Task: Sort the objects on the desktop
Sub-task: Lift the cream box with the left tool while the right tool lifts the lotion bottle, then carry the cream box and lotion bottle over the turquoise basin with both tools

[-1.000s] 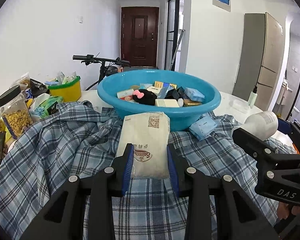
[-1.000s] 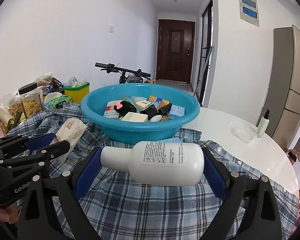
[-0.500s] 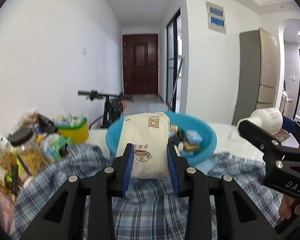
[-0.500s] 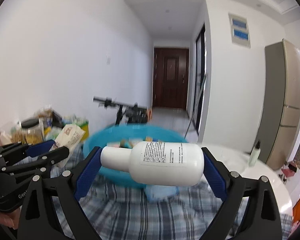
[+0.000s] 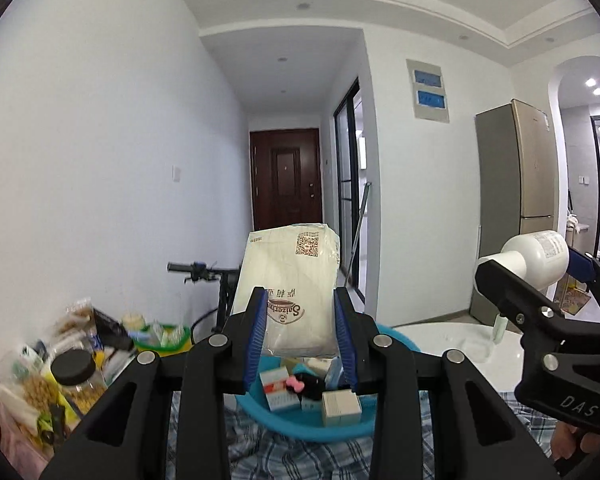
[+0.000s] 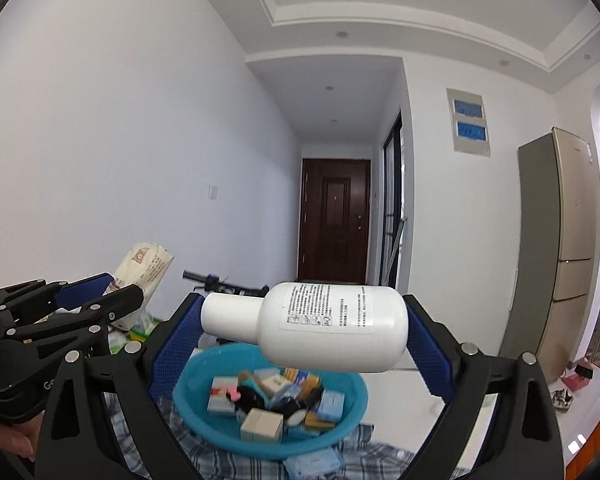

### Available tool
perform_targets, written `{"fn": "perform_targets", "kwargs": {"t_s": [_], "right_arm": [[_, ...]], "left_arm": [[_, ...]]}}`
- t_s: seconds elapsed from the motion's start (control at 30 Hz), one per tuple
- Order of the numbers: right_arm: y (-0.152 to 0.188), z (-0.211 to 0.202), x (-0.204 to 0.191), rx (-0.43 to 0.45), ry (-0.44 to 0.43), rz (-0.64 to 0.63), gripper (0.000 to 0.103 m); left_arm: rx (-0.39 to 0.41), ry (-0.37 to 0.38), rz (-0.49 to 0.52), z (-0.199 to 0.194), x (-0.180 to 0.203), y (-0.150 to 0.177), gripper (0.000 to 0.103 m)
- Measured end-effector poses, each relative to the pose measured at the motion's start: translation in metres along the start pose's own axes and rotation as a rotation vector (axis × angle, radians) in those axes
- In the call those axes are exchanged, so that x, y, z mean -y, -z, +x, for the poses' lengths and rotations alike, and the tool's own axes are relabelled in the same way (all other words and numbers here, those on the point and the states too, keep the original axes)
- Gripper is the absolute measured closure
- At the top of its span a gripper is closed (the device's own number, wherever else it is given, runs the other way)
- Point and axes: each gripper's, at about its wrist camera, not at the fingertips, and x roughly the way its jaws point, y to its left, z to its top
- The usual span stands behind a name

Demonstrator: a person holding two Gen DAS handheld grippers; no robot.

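My left gripper (image 5: 300, 340) is shut on a cream paper packet (image 5: 290, 284) and holds it high above the blue basin (image 5: 300, 428). My right gripper (image 6: 300, 344) is shut on a white bottle (image 6: 320, 326) lying sideways, held above the same blue basin (image 6: 268, 440), which holds several small boxes and a black toy. The right gripper and bottle (image 5: 540, 258) show at the right of the left wrist view. The left gripper with the packet (image 6: 144, 268) shows at the left of the right wrist view.
A plaid shirt (image 5: 284, 456) lies under the basin on a white round table (image 5: 452, 340). Snack jars and bags (image 5: 60, 372) and a yellow-green tub (image 5: 164, 338) crowd the left. A small blue packet (image 6: 312, 464) lies in front of the basin. A bicycle stands behind.
Both grippers have risen from the shirt with their loads, and now hold the packet and the bottle high over the basin.
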Motion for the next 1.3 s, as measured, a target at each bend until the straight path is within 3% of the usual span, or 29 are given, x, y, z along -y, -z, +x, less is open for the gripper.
{"fn": "perform_targets", "kwargs": {"t_s": [0.2,0.73,1.3], "right_arm": [[-0.011,-0.003,0.001,0.025,-0.004,0.004,0.009],[-0.011,0.002,0.012,0.020,-0.001,0.004,0.009],[0.002,0.068,0.021,-0.036,-0.004,0.021,0.009]], "left_arm": [[0.009,0.002,-0.018,-0.006,-0.008,-0.016,0.068],[-0.033,0.019,-0.012,0.007,-0.004,-0.012,0.068],[-0.107,0.024,-0.011,0.086,-0.005,-0.002,0.068]]}}
